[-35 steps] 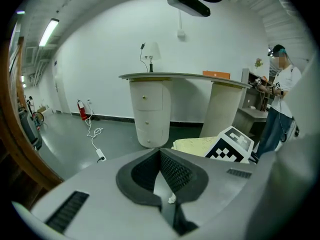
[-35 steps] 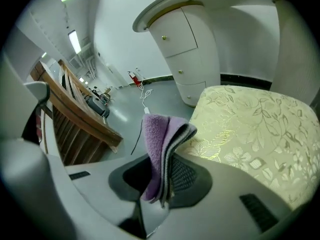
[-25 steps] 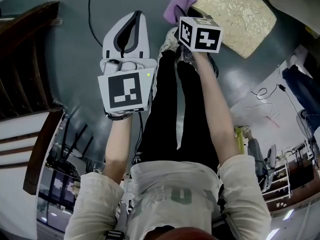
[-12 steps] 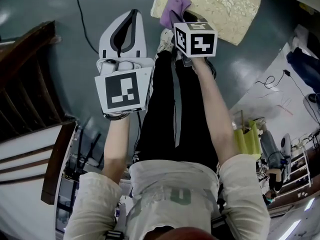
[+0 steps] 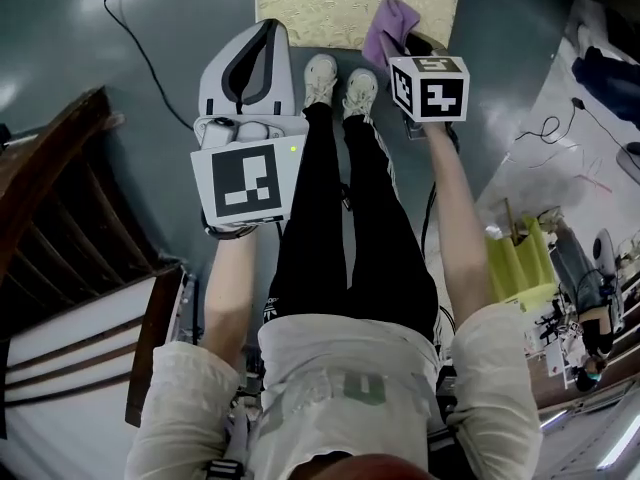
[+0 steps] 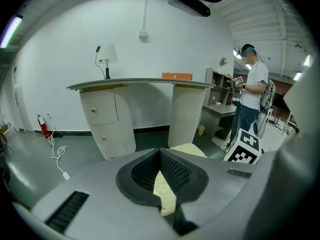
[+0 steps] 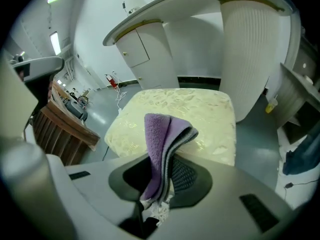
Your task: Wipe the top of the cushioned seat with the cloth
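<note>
A grey floor (image 5: 140, 138) is seen beneath everything, with a white curved counter (image 6: 145, 84) standing behind the pale yellow cushioned seat (image 5: 340, 8). The seat is set on the floor just beyond the person's shoes (image 5: 322, 71). The left gripper (image 6: 160, 153) is held to the left of the seat, its jaws brought together at the tips with nothing caught between them. The right gripper (image 7: 161, 170) is clamped on a folded purple cloth (image 7: 162, 139), which is held over the seat's near right part; whether cloth and seat touch cannot be told.
</note>
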Demonstrator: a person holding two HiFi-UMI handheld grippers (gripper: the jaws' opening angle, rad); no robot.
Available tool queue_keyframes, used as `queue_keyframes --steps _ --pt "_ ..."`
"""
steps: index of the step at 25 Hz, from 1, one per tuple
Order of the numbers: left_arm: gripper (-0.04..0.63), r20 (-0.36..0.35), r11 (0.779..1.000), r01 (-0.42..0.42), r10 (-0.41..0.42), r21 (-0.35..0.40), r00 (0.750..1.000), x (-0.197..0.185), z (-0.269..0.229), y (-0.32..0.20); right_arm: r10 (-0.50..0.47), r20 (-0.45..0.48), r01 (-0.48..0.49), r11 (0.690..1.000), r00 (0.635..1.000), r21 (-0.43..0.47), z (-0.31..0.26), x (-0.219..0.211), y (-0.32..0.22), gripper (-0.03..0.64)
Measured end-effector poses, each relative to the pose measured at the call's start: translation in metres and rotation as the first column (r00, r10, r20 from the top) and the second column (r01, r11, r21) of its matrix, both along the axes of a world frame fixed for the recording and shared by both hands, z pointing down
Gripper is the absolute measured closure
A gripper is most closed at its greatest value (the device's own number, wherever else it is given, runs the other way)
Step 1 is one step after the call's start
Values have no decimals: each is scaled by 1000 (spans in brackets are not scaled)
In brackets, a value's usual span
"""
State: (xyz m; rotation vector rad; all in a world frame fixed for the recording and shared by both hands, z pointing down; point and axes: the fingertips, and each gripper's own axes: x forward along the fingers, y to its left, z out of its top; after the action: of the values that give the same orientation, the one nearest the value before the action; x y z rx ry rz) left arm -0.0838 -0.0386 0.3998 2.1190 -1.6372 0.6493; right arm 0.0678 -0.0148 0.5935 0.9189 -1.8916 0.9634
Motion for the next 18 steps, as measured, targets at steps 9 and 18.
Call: queue_keyframes --steps 9,18 --pt "589 27 994 -111 111 -11 993 41 7 -13 62 -92 -62 998 994 1 1 86 -2 526" --pt "589 18 988 -148 149 -33 989 61 14 -13 55 -251 -60 998 966 -16 11 140 1 526"
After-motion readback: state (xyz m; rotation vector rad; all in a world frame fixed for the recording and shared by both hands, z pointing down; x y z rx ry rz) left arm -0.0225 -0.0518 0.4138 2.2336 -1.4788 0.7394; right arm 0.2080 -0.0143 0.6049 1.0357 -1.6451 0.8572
